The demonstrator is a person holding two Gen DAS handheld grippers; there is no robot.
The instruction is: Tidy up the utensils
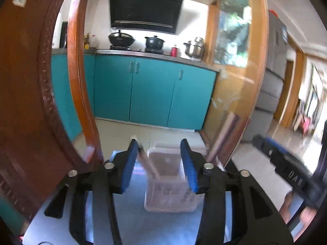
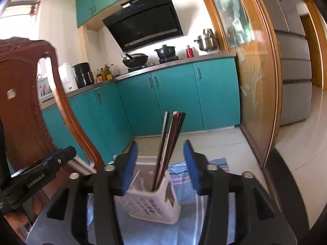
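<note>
Several chopsticks (image 2: 169,143) stand near-upright in the white basket (image 2: 151,204), tips leaning toward one o'clock; both grippers (image 1: 159,163) (image 2: 160,163) gape, empty.

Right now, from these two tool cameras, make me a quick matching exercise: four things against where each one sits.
Things:
1. chopsticks
2. white basket
3. black wok
4. steel pot

Places:
A. on the blue cloth
B. on the stove's left burner
C. standing in the basket
D. at the counter's right end

Pairs: 1-C, 2-A, 3-B, 4-D
</note>
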